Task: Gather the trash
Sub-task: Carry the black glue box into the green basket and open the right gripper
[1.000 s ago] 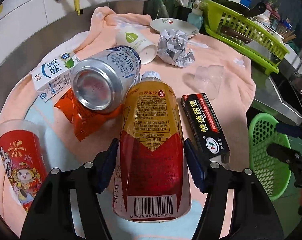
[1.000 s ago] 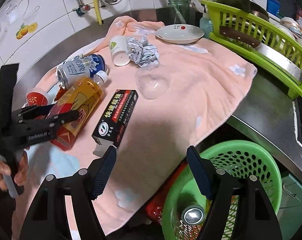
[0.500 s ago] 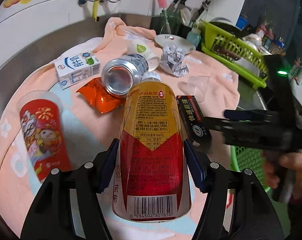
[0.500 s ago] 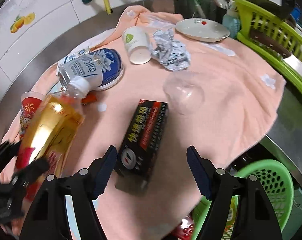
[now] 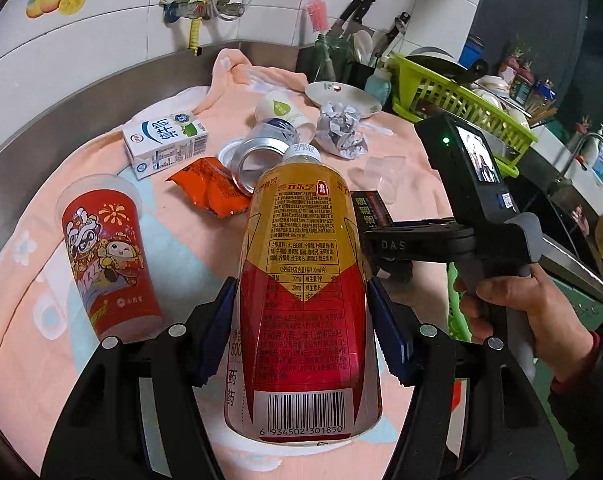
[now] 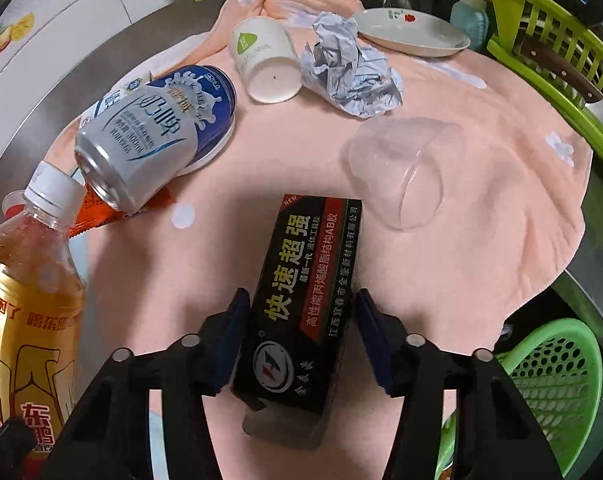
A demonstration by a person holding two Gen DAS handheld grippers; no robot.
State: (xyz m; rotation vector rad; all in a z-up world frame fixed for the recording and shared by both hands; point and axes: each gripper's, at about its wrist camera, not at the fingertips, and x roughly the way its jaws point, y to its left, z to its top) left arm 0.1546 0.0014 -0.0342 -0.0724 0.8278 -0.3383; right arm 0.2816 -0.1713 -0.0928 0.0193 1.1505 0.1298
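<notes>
Bottle (image 5: pixel 305 300) sits clamped in the left gripper (image 5: pixel 301 328), raised above the pink towel (image 6: pixel 481 184), cap pointing forward along the fingers. The right gripper (image 6: pixel 299 340) straddles the black box (image 6: pixel 301 312) lengthwise on that towel, jaws parted, left pad touching.

You can read barcode 6 934502 301850 on the bottle (image 5: pixel 307 320) between your left jaws, "快速超强" on the box (image 6: pixel 301 312) between your right.
</notes>
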